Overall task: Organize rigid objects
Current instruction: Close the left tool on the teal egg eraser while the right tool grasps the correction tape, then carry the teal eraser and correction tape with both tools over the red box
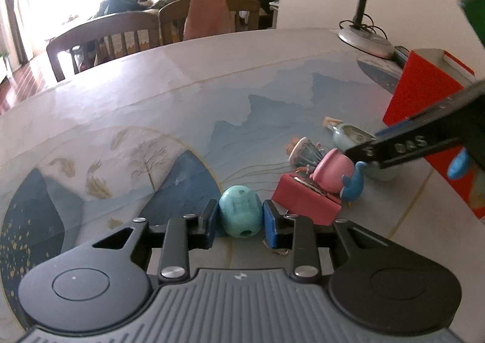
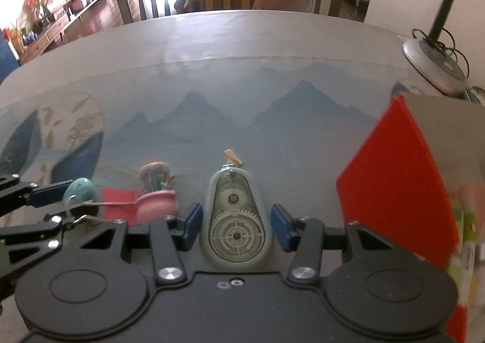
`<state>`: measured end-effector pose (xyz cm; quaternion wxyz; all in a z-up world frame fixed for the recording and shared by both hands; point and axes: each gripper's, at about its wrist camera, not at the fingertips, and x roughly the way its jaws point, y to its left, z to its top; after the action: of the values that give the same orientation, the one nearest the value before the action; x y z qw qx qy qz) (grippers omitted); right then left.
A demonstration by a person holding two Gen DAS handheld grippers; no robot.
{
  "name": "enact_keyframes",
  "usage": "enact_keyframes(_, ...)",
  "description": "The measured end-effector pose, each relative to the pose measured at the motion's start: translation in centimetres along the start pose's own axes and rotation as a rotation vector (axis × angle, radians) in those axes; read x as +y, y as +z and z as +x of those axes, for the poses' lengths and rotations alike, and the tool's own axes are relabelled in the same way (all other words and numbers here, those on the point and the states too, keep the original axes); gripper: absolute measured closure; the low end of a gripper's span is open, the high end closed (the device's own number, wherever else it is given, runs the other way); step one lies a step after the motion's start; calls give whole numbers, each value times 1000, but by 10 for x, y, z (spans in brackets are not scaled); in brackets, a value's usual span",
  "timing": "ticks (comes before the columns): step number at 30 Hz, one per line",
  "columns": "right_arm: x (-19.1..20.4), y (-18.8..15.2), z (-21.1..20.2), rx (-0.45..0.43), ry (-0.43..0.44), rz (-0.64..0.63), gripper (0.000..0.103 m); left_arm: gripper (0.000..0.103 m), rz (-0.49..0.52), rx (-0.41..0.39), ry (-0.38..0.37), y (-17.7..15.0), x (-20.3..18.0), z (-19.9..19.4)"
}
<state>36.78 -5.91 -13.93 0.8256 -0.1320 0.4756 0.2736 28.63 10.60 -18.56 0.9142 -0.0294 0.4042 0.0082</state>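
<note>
A teal egg-shaped trinket [image 1: 240, 212] sits between the blue pads of my left gripper [image 1: 240, 217], which touch both its sides; it also shows in the right wrist view [image 2: 79, 189]. A grey-green correction tape dispenser with visible gears [image 2: 234, 218] lies between the fingers of my right gripper [image 2: 236, 226], which stand open with gaps on both sides. A pink pot figurine [image 1: 332, 172], a flat red case [image 1: 306, 202], a small lantern-like figurine [image 1: 304, 150] and a blue bird figure [image 1: 354, 183] lie between the two grippers.
A tall red box [image 2: 397, 185] stands at the right, close to my right gripper. A desk lamp base [image 1: 365, 39] with a black gooseneck sits at the back right. Wooden chairs [image 1: 103, 36] stand behind the table's far edge. The tablecloth shows mountains.
</note>
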Motion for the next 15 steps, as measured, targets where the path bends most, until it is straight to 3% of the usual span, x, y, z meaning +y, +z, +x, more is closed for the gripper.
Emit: enact_keyframes(15,0,-31,-96,-56,82,0,54,72,-107,2,-25,-5,6,-63)
